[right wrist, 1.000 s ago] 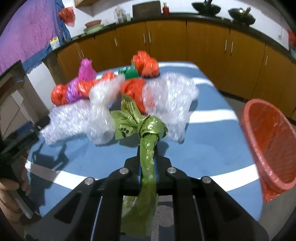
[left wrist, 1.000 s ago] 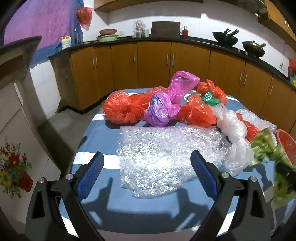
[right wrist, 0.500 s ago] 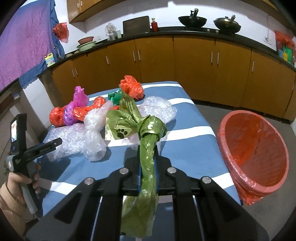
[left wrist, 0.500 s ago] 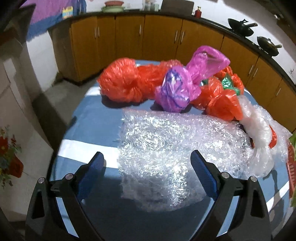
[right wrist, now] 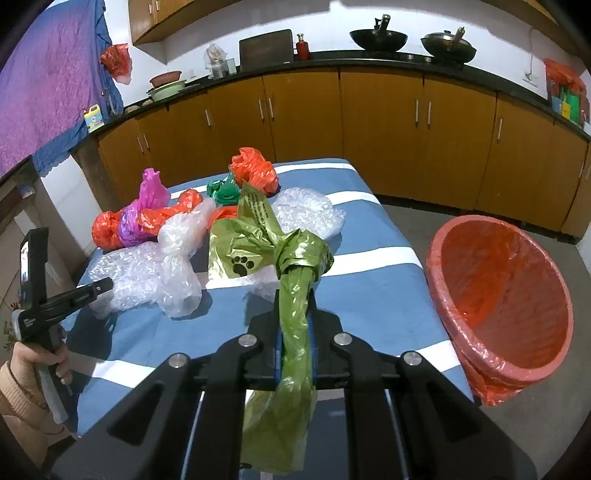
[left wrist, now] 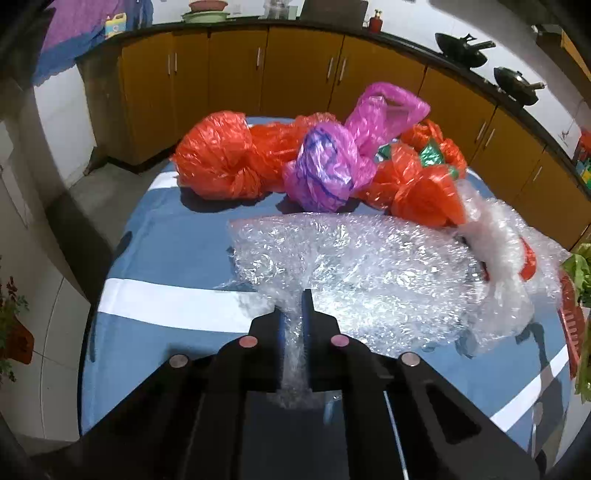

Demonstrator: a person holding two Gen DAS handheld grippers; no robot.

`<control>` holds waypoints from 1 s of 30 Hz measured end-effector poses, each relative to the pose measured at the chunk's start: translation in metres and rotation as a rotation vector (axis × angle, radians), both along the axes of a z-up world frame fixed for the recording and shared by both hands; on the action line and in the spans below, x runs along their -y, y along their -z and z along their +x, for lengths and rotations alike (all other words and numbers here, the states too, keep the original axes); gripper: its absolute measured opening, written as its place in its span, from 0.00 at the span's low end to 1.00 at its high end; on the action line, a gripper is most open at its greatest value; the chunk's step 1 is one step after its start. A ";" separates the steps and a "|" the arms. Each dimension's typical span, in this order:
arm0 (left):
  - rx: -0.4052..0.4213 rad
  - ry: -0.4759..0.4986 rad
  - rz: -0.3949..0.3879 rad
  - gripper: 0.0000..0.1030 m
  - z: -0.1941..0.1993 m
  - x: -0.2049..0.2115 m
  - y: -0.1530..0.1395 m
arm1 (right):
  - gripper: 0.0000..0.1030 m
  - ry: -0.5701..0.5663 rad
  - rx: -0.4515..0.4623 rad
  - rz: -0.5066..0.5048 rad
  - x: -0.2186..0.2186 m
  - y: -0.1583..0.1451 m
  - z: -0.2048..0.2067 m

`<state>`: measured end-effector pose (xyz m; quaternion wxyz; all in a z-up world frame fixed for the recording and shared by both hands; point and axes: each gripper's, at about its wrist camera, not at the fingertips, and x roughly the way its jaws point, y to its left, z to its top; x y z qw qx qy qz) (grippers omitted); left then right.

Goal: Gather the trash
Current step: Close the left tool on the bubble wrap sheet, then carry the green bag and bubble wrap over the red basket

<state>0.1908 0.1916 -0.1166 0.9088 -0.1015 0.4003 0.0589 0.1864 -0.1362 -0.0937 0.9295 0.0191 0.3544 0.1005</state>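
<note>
My left tongs (left wrist: 293, 314) had just closed, pinching the bubble wrap (left wrist: 369, 273); my right tongs (right wrist: 294, 314) gripped the green bag (right wrist: 273, 251) near the red bin (right wrist: 498, 295).

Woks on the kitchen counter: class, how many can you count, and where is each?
2. One wok sits on the back counter left of the stove area; the second wok sits just right of it. Others may be hidden beyond the frame.

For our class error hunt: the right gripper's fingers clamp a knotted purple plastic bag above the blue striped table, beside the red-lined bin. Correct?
Not quite. The right gripper clamps a knotted green plastic bag, not purple, as the right wrist view shows; the rest stands.
</note>
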 end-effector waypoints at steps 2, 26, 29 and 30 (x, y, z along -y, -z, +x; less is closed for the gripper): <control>0.023 0.004 -0.006 0.07 -0.009 -0.001 -0.006 | 0.11 0.004 0.005 -0.001 0.001 -0.002 -0.002; 0.367 0.139 0.000 0.05 -0.077 0.063 -0.142 | 0.11 0.086 0.097 0.030 0.053 -0.037 -0.037; 0.391 0.188 -0.007 0.05 -0.077 0.083 -0.152 | 0.11 0.113 0.106 0.031 0.068 -0.039 -0.040; 0.400 0.209 -0.007 0.05 -0.075 0.092 -0.156 | 0.11 0.123 0.108 0.030 0.073 -0.040 -0.041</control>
